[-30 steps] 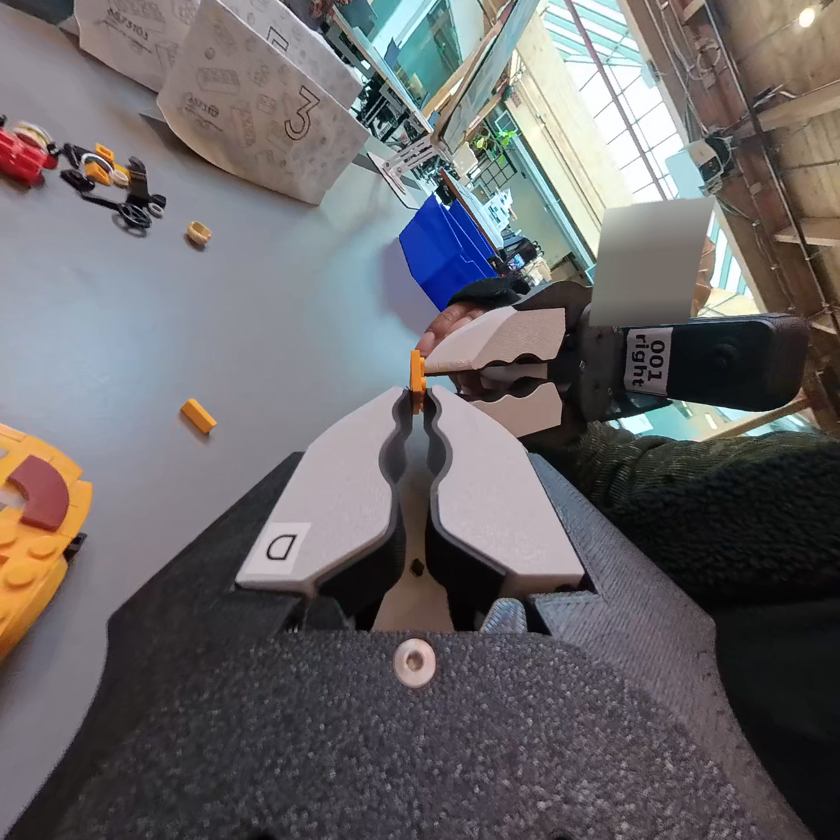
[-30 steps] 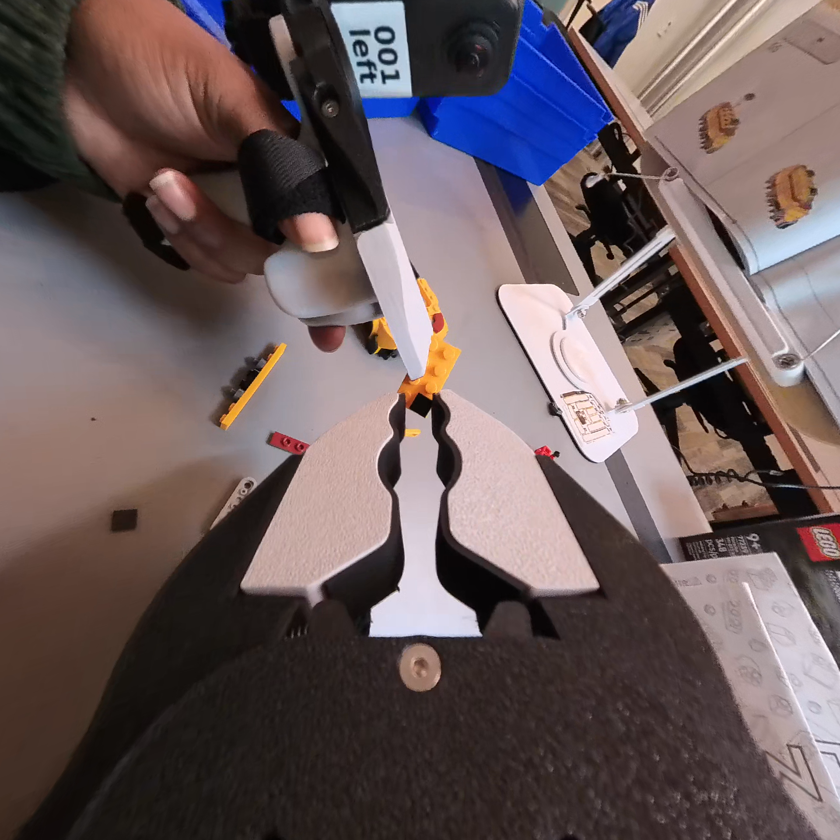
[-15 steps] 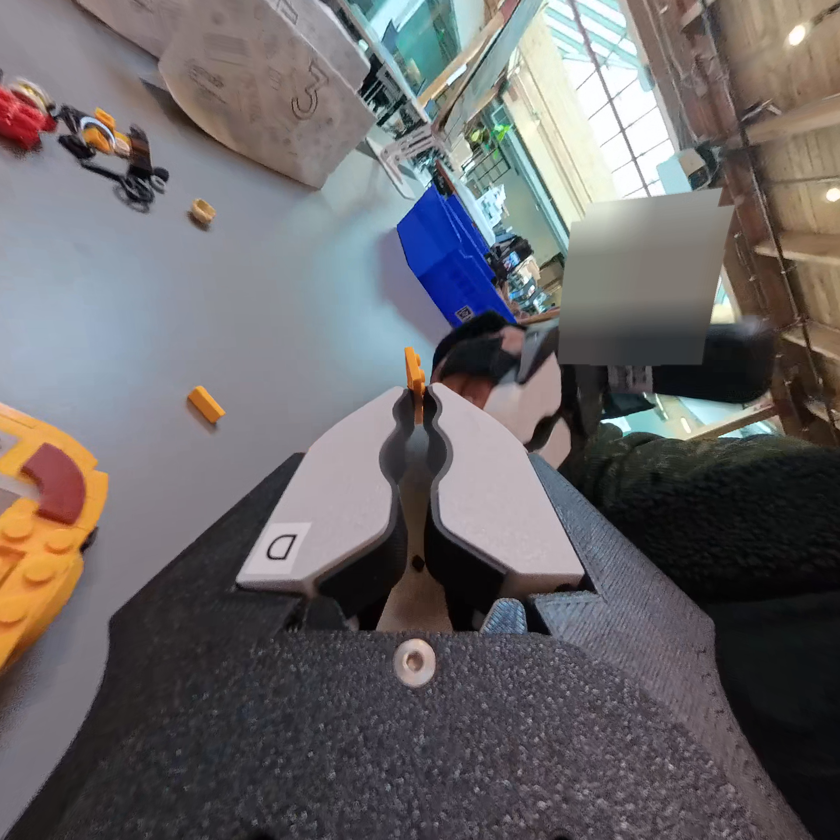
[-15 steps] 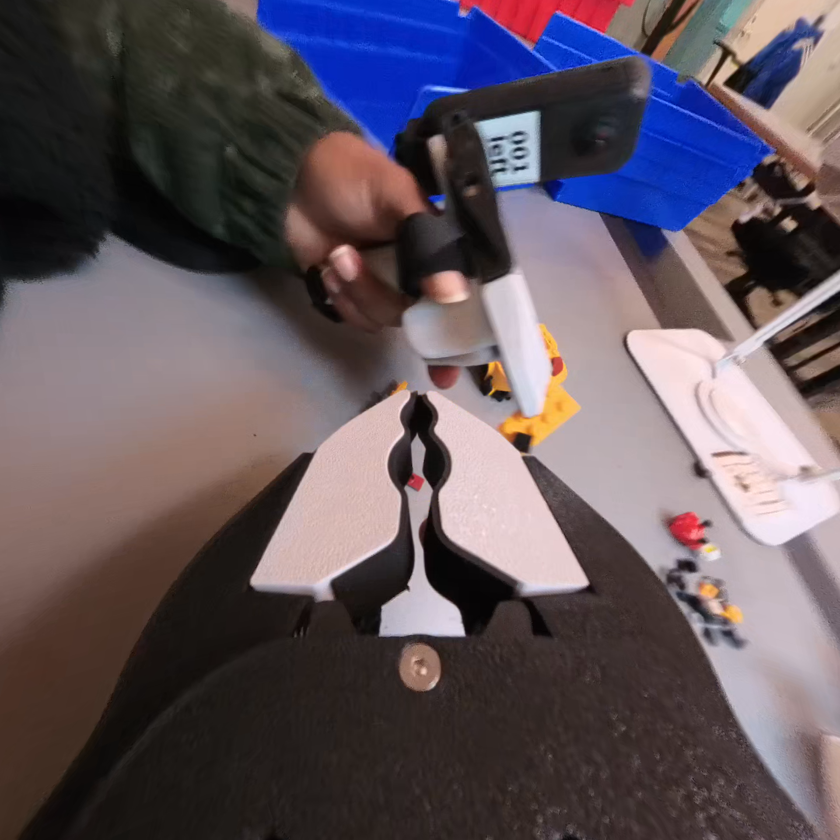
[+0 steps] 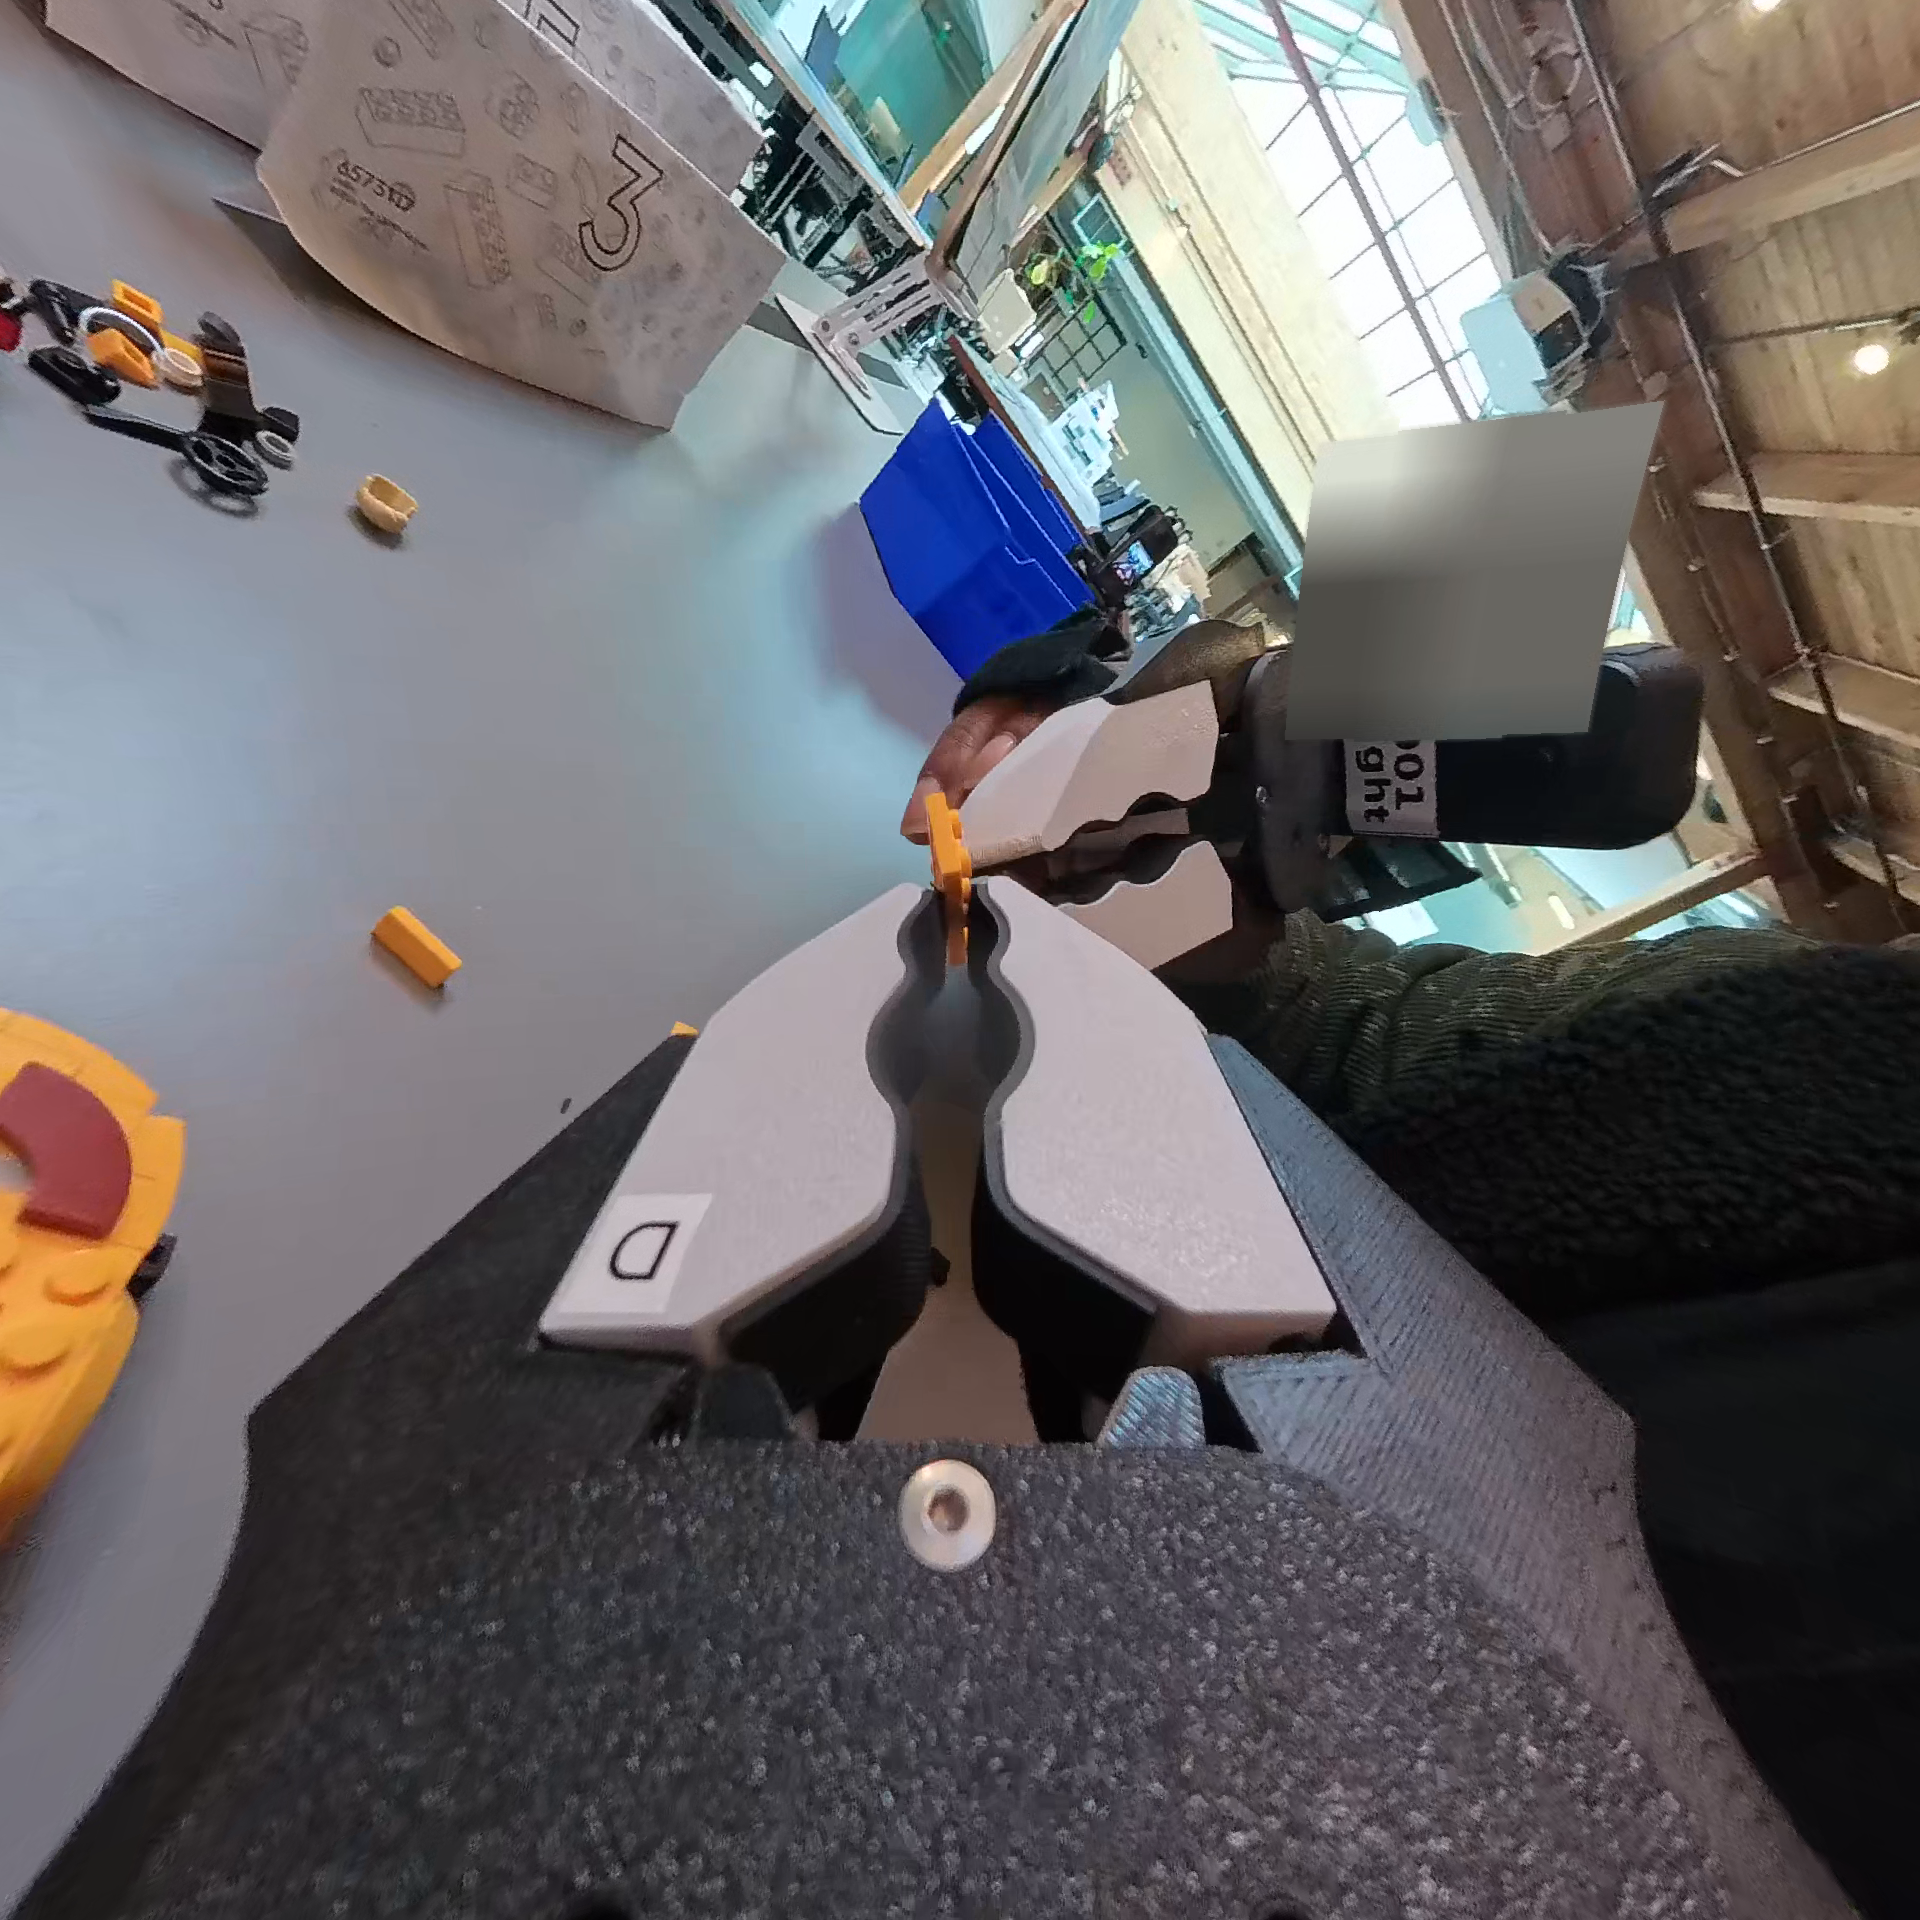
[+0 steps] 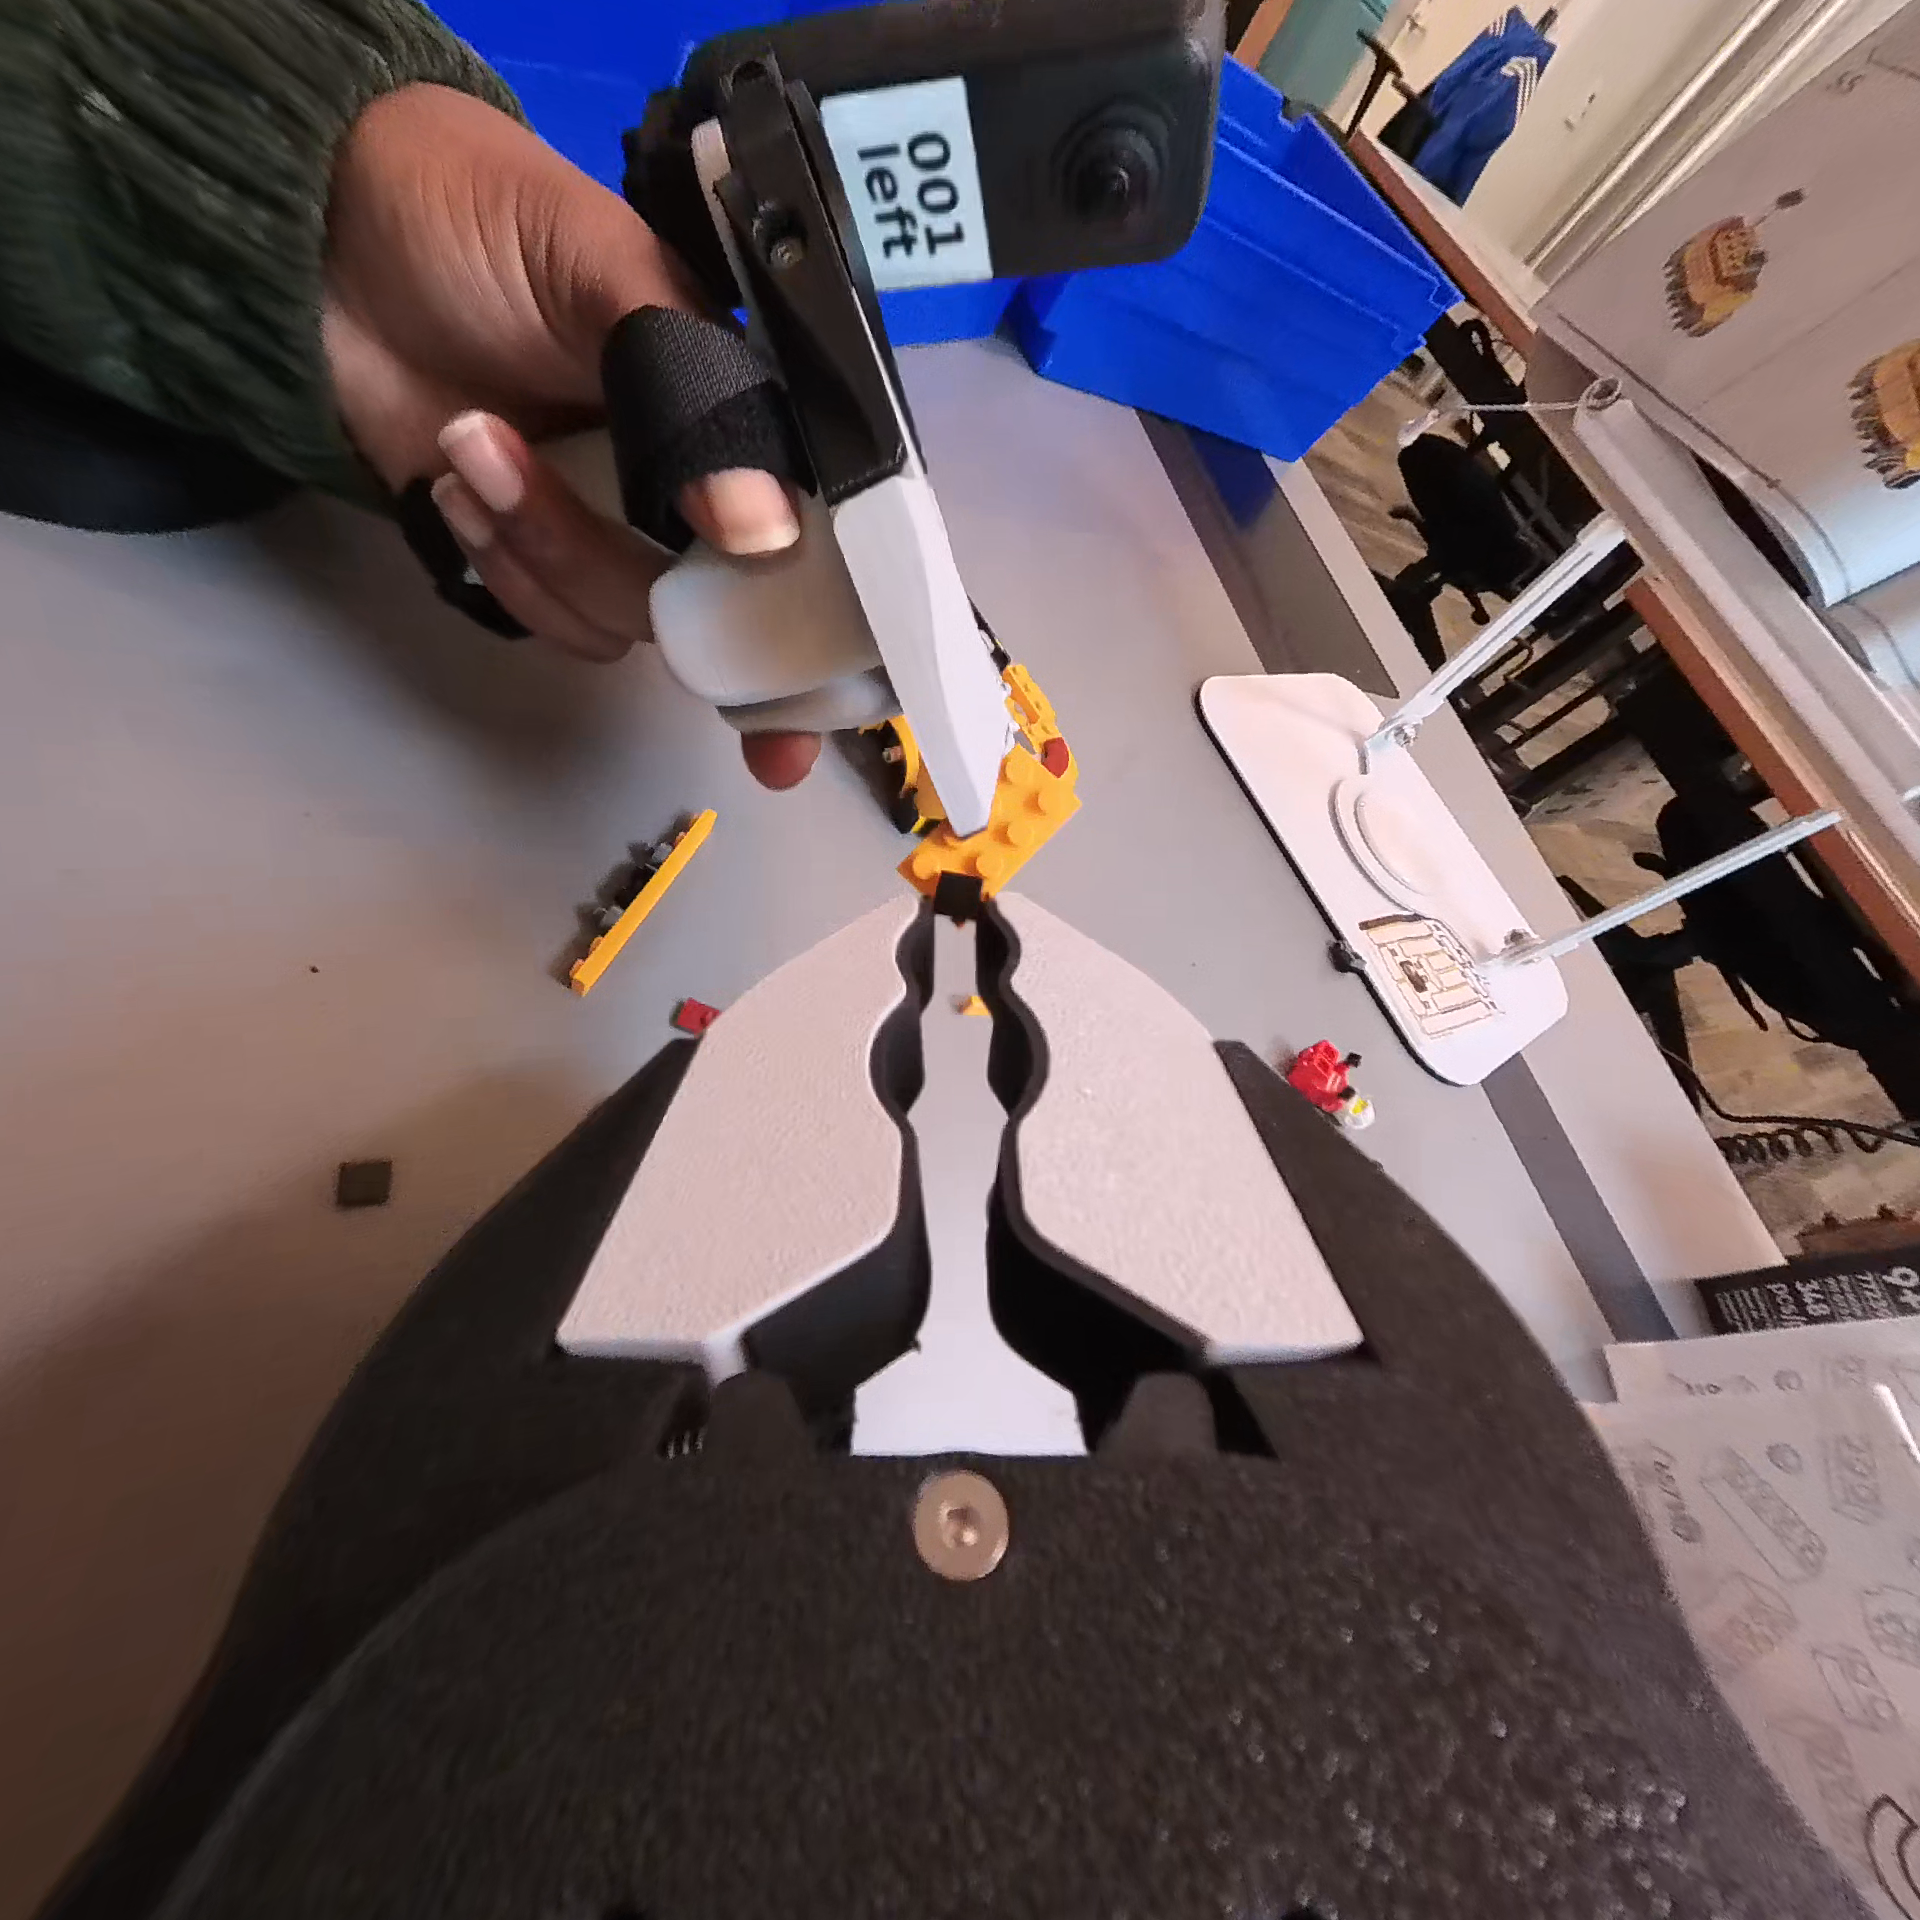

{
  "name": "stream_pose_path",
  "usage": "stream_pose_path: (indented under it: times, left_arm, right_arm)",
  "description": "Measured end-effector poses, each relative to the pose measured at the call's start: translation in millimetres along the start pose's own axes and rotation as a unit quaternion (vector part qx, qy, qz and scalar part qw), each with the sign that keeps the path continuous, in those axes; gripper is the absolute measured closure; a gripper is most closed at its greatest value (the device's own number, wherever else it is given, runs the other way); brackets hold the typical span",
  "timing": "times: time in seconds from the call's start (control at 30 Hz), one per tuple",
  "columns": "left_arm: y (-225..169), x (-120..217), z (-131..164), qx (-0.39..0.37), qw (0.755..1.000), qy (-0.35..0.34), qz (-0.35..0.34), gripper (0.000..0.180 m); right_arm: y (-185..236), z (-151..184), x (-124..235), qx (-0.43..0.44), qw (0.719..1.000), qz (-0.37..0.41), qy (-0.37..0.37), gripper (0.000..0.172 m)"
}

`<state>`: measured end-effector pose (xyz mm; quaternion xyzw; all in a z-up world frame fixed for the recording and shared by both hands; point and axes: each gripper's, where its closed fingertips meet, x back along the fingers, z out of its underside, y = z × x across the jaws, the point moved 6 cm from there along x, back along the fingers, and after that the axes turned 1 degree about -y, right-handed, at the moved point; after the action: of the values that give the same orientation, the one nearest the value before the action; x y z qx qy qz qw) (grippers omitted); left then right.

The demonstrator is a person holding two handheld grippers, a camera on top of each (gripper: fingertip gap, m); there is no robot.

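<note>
Claws are meeting in the air above the grey surface (image 5: pixel 520 727), both on one small assembly. The left claw (image 5: pixel 951 904) is gripping an orange plate (image 5: pixel 949 857) edge-on; its two tips are pressing on the lower part of the plate, and the rest is standing out in front of the tips. The right claw (image 6: pixel 956 920) is coming to this plate from the side, and its tips are closing on a small black piece (image 6: pixel 956 896) that is sitting on the near edge of the plate. Whether the black piece is fully seated on the plate, I cannot tell.

Other parts are lying loose on the surface: an orange brick (image 5: pixel 416 945) to the left of the left claw, a yellow model (image 5: pixel 62 1247) farther left and nearer, a yellow strip (image 6: pixel 644 899) to the left of the right claw, and a red part (image 6: pixel 1320 1070) to its right.
</note>
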<state>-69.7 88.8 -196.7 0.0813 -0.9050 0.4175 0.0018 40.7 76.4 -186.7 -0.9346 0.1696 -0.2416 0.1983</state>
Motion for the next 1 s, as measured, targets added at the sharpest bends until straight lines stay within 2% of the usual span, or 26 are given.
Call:
stream_pose_path:
  times: [0.03, 0.23, 0.3, 0.33, 0.37, 0.47, 0.63, 0.7, 0.83, 1.0]
  left_arm:
    - [0.5, -0.9, 0.5, -0.007, 1.000, 0.002, -0.010, 0.176]
    - [4.2, -3.1, 4.6, -0.053, 0.996, 0.030, -0.066, 0.175]
    - [6.2, -4.8, 7.4, -0.059, 0.994, 0.041, -0.078, 0.174]
    - [10.4, -3.1, 6.3, -0.061, 0.992, 0.036, -0.104, 0.176]
    - [18.6, 0.5, 5.3, -0.093, 0.985, 0.042, -0.142, 0.176]
    - [24.4, 5.0, 2.3, -0.072, 0.988, 0.034, -0.132, 0.176]
    - [15.7, 2.9, 0.5, -0.064, 0.992, 0.017, -0.105, 0.175]
    - [12.5, 2.0, -0.4, -0.056, 0.994, 0.004, -0.095, 0.175]
    - [7.3, -0.4, -0.6, -0.059, 0.994, -0.012, -0.095, 0.175]
    - [7.9, 1.7, -5.4, -0.038, 0.992, -0.063, -0.102, 0.175]
  right_arm:
    - [1.0, 0.2, 0.1, 0.009, 1.000, 0.003, 0.007, 0.165]
    - [17.6, 2.4, -3.1, 0.118, 0.992, 0.032, 0.038, 0.166]
    - [26.8, -1.7, -3.8, 0.131, 0.991, 0.017, 0.029, 0.167]
    - [30.9, -4.1, -1.8, 0.142, 0.990, 0.009, 0.015, 0.168]
    - [34.9, -13.1, 1.7, 0.131, 0.991, -0.005, -0.030, 0.168]
    - [41.3, -32.8, 4.5, 0.130, 0.989, -0.012, -0.063, 0.170]
    - [20.5, -8.5, -4.9, 0.075, 0.996, 0.038, -0.002, 0.169]
    - [17.8, -1.4, -12.2, 0.032, 0.999, 0.030, 0.027, 0.153]
    - [14.5, -1.6, -17.3, -0.031, 0.999, 0.031, 0.024, 0.157]
    - [10.3, -3.6, -21.6, -0.059, 0.995, 0.064, 0.039, 0.160]
